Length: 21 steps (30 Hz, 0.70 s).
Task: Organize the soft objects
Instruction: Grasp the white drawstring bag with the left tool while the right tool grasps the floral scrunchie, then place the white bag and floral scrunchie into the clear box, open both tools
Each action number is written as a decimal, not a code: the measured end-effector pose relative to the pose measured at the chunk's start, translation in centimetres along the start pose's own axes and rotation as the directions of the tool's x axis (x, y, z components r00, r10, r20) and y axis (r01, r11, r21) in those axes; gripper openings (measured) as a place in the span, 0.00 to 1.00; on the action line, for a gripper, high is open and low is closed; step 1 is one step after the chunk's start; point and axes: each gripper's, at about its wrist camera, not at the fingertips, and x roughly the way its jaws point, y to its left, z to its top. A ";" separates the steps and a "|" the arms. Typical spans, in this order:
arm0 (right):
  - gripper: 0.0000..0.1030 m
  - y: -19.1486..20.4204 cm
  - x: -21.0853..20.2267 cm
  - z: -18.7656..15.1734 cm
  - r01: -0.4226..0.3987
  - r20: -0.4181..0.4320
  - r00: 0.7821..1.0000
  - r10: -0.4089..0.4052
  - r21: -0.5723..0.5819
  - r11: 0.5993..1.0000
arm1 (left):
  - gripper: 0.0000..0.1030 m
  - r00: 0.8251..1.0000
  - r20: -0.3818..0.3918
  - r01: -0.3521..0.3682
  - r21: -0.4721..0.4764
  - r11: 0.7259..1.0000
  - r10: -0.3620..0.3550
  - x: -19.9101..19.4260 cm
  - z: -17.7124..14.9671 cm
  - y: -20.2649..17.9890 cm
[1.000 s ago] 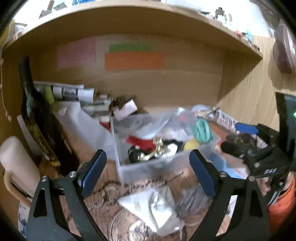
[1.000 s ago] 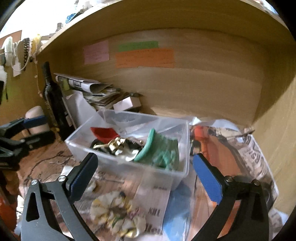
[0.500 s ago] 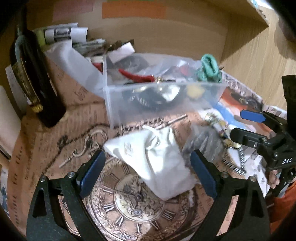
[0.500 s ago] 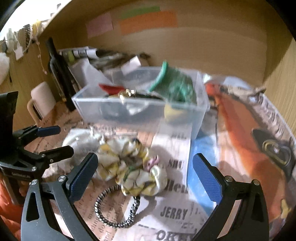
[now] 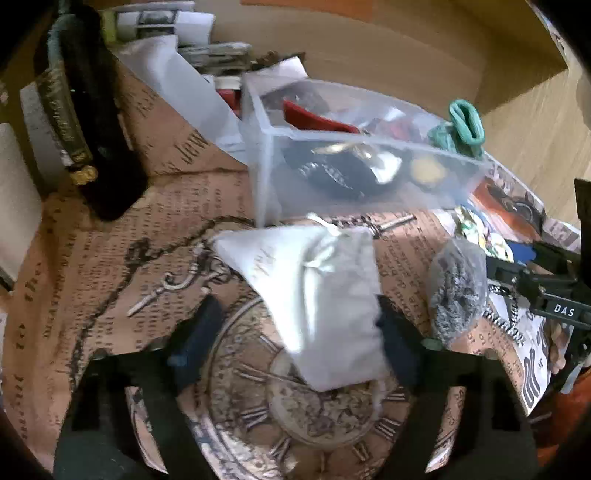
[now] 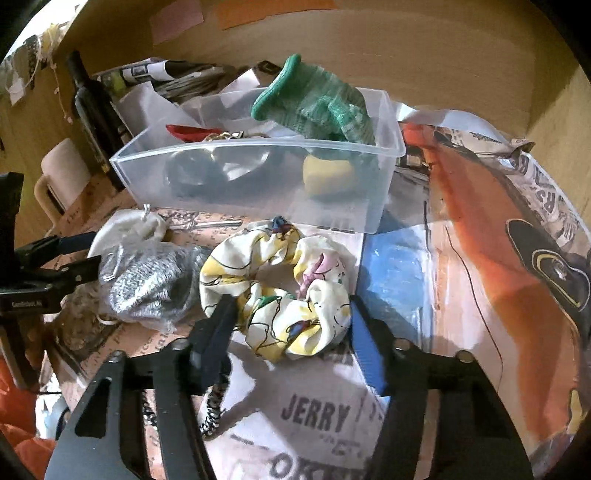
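A white cloth pouch [image 5: 314,295] lies on the printed paper between the fingers of my open left gripper [image 5: 295,339]; its near end sits between the pads. A grey knitted item [image 5: 458,288] lies to its right. My open right gripper [image 6: 291,328] straddles a yellow-and-white floral scrunchie [image 6: 277,291]; the grey item [image 6: 147,280] and the pouch [image 6: 125,229] lie to its left. A clear plastic bin [image 6: 258,192] behind holds a green glove [image 6: 317,103], a yellow item [image 6: 325,177] and dark things.
A dark bottle [image 5: 96,122] stands at the left. Rolled papers [image 5: 166,18] are stacked at the back. A black-and-white coil hair tie [image 6: 214,410] lies under my right gripper's left finger. Wooden walls close the back and right.
Both grippers have come down and forward from facing the bin. The left now brackets the white pouch, the right brackets the scrunchie. Nothing has been taken hold of.
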 end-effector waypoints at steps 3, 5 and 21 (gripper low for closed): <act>0.37 0.3 0.1 -0.1 -0.007 0.002 1.000 0.007 -0.018 1.000 | 0.60 1.000 -0.001 0.021 -0.001 1.000 -0.021 0.0 0.2 -0.3; 0.24 0.4 0.1 -0.2 -0.004 0.008 1.000 0.004 -0.019 1.000 | 0.47 0.999 -0.002 0.038 0.000 0.999 -0.038 0.1 0.3 -0.5; 0.19 1.2 -4.9 0.9 0.007 0.183 0.983 -0.002 -0.027 1.000 | 0.23 0.990 0.124 0.061 0.015 0.998 -0.062 -5.2 0.3 -2.2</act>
